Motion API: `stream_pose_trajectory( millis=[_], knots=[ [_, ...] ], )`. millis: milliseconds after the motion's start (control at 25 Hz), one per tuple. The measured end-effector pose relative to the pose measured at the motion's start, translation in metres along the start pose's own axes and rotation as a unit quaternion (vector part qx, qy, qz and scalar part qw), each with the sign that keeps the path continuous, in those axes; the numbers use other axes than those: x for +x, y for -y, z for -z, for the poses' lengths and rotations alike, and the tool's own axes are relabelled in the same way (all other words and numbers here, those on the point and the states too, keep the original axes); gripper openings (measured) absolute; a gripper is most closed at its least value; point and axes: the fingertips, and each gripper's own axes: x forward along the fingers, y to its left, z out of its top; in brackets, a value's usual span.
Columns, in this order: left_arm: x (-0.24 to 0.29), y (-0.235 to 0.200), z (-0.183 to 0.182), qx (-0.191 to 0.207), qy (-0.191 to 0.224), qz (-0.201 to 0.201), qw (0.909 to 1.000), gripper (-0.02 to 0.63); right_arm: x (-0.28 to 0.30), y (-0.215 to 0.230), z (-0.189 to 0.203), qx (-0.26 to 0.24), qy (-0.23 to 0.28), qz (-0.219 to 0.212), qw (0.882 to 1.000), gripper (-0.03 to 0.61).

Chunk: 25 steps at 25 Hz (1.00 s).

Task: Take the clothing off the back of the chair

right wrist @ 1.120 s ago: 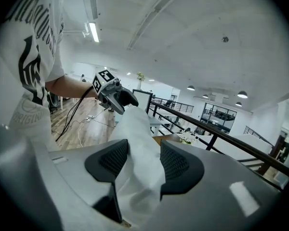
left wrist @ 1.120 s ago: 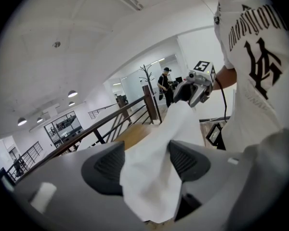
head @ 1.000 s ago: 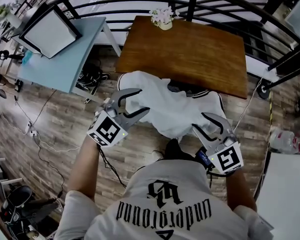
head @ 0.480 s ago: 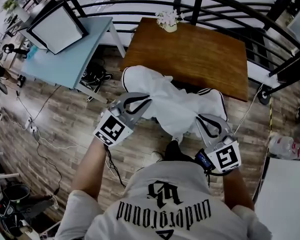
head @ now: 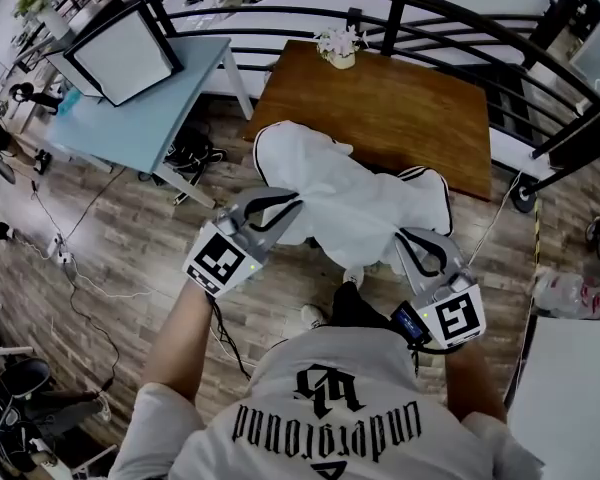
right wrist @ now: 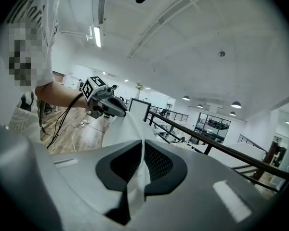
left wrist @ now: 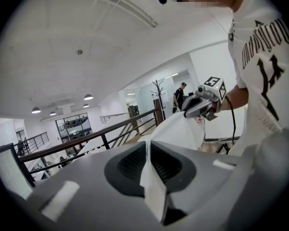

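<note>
White clothing (head: 355, 203) between left gripper (head: 288, 214) and right gripper (head: 412, 245)

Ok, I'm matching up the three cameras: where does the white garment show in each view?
Head view: white garment at centre.
Left gripper view: bottom centre, pinched between the jaws, running up right.
Right gripper view: bottom centre, pinched between the jaws, running up left.
Shared landmark: the black railing.

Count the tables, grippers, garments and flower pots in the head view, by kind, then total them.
Tables: 2 (brown table, blue table)
Garments: 1 (white garment)
Grippers: 2 (left gripper, right gripper; the jaws of both have just closed on the white garment)
Flower pots: 1 (flower pot)
Total: 6
</note>
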Motion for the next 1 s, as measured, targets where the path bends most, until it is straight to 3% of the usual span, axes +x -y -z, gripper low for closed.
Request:
stream_pose_trajectory(
  millis=[480, 680, 840, 1000],
  knots=[
    [-0.023, 0.051, -0.030, -0.030, 0.028, -0.009, 0.9991, 0.077, -0.050, -0.015, -0.005, 0.007, 0.035, 0.008, 0.999, 0.025],
    [-0.030, 0.068, -0.050, -0.063, 0.037, -0.042, 0.9964, 0.077, -0.070, -0.011, -0.013, 0.018, 0.051, 0.017, 0.998, 0.025],
    [-0.030, 0.080, -0.055, -0.043, 0.056, -0.063, 0.9955, 0.077, -0.090, -0.007, -0.019, 0.019, 0.069, 0.025, 0.997, 0.025],
    [-0.034, 0.101, -0.066, -0.052, 0.067, -0.080, 0.9932, 0.077, -0.111, -0.011, -0.017, 0.022, 0.076, 0.022, 0.997, 0.025]
  ],
)
